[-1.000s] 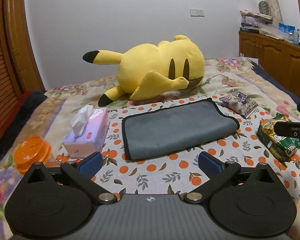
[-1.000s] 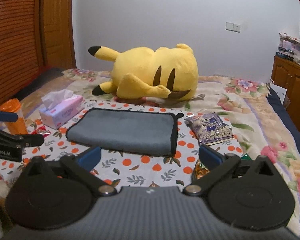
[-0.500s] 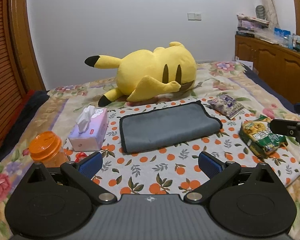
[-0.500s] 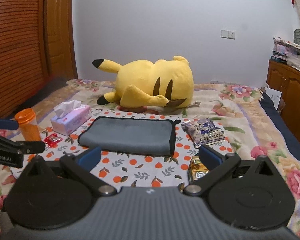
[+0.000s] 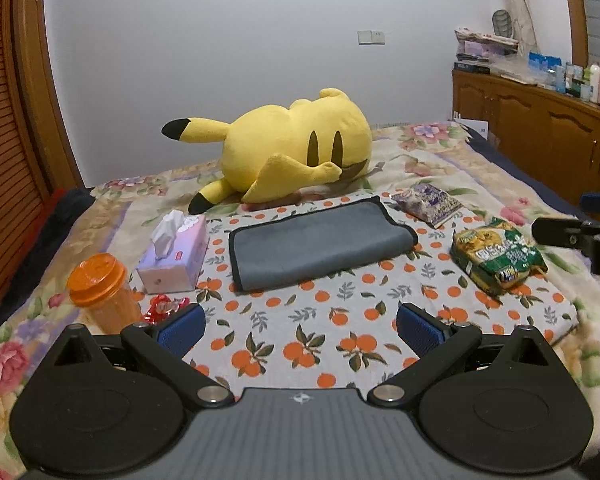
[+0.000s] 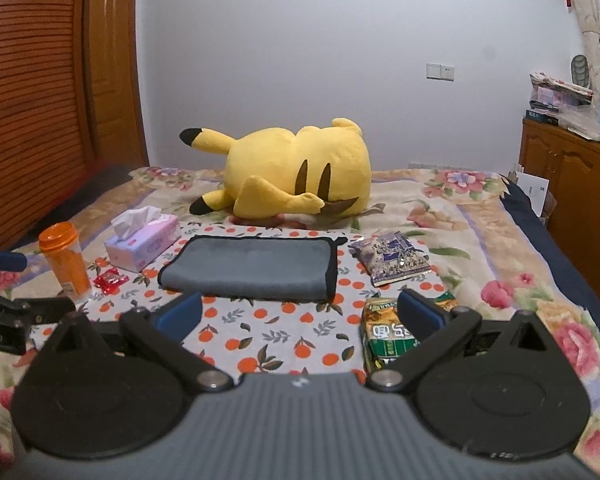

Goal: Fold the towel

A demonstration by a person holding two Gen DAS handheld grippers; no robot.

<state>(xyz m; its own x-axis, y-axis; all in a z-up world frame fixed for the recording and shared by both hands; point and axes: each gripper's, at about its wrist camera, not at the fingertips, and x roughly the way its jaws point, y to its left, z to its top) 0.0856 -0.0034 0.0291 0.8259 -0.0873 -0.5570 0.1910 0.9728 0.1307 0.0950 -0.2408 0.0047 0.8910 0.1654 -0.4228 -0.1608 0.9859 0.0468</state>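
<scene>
- Left gripper (image 5: 298, 326) hovered above the orange-print cloth (image 5: 300, 344), jaws spread wide, nothing between the blue pads (image 5: 180, 328).
- Right gripper (image 6: 300, 314) likewise wide open and empty, held over the same cloth; its right pad overlapped the green snack bag (image 6: 384, 336) in view, contact unclear.
- Each gripper's tip showed at the edge of the other's view: right one at the far right of the left wrist view, left one at the far left of the right wrist view.
- Towel (image 5: 320, 244), grey with dark trim, lay folded over into a flat rectangle on the orange-print cloth, in the middle of the bed (image 6: 480, 216), ahead of both grippers and untouched by either.
- Fold ran along the towel's right end in the left wrist view; dark trim edge visible at left and back.
- Yellow plush toy (image 5: 296, 152) lay on its side behind the towel, near its back edge.
- Tissue box (image 5: 176, 256), pink, sat just left of the towel, apart from it.
- Orange-lidded cup (image 5: 100, 288) stood upright left of the tissue box; red candy wrapper (image 5: 166, 306) lay beside it.
- Purple snack packet (image 5: 428, 204) lay right of the towel's back corner; green snack bag sat nearer, well apart from the towel.
- Wooden cabinet (image 5: 540, 128) with clutter on top ran along the right wall.
</scene>
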